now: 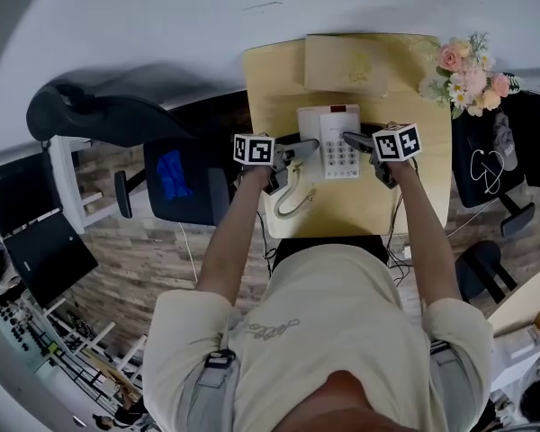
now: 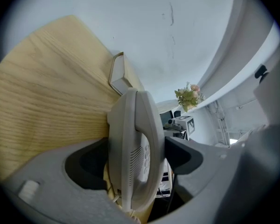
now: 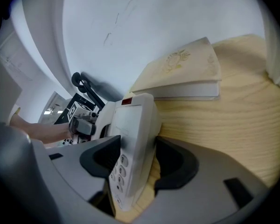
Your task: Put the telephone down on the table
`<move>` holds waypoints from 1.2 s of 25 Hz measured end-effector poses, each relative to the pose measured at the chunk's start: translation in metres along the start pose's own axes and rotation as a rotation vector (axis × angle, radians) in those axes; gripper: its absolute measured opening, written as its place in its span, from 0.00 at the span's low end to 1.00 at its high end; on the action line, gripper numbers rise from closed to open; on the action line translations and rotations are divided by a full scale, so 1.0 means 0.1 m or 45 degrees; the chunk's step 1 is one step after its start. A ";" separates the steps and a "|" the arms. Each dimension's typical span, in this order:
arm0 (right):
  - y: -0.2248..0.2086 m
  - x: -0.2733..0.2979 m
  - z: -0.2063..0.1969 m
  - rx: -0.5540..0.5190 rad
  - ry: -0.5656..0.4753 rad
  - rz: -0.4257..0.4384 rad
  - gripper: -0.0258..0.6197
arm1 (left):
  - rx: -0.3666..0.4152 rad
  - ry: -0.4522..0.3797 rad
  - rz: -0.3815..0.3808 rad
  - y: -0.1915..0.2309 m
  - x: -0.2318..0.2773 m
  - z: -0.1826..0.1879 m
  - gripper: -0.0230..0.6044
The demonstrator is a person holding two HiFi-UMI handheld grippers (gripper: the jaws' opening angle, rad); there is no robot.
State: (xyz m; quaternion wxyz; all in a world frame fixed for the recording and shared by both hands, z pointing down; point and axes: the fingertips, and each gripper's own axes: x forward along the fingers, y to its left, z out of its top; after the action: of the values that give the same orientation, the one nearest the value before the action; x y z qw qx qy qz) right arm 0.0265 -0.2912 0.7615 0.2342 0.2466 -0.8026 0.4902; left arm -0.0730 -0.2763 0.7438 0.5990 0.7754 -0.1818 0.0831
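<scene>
The white telephone base (image 1: pixel 337 139) with a grey keypad sits at the middle of the light wooden table (image 1: pixel 279 88). My right gripper (image 1: pixel 357 142) is shut on the base's right side, and the base (image 3: pixel 130 139) fills the gap between its jaws. My left gripper (image 1: pixel 292 157) is shut on the white handset (image 1: pixel 299 180), which lies left of the base. The handset (image 2: pixel 134 148) stands edgewise between the left jaws. A coiled cord (image 1: pixel 292 207) trails toward the table's near edge. I cannot tell whether base or handset touches the wood.
A cream book (image 1: pixel 346 64) lies flat behind the telephone, against the wall. A bunch of pink and white flowers (image 1: pixel 468 72) stands at the back right corner. A black office chair (image 1: pixel 175 183) is left of the table, and a dark bag (image 1: pixel 488 162) to its right.
</scene>
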 end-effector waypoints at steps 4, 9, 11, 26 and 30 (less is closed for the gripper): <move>-0.04 -0.19 0.09 0.019 -0.113 -0.097 0.40 | 0.012 -0.038 0.057 -0.01 -0.04 -0.01 0.64; 0.08 -0.50 0.07 -0.021 -0.199 -0.130 0.40 | -0.014 -0.171 0.060 -0.07 -0.24 -0.01 0.64; 0.21 -0.64 0.06 -0.052 -0.233 -0.108 0.39 | -0.003 -0.213 0.064 -0.14 -0.33 -0.02 0.64; 1.43 -1.57 -0.05 -0.432 -0.482 -0.139 0.04 | 0.673 -0.377 0.305 -1.51 -0.92 -0.08 0.07; 1.74 -1.87 0.16 -0.525 -0.595 -0.152 0.04 | 0.838 -0.422 0.306 -2.01 -1.00 -0.06 0.06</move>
State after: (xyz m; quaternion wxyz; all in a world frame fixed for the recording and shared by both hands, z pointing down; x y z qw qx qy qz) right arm 0.0593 -0.2054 0.5224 0.1166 0.3465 -0.9012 0.2326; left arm -0.0874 -0.2090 0.5297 0.2666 0.9023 -0.3291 0.0802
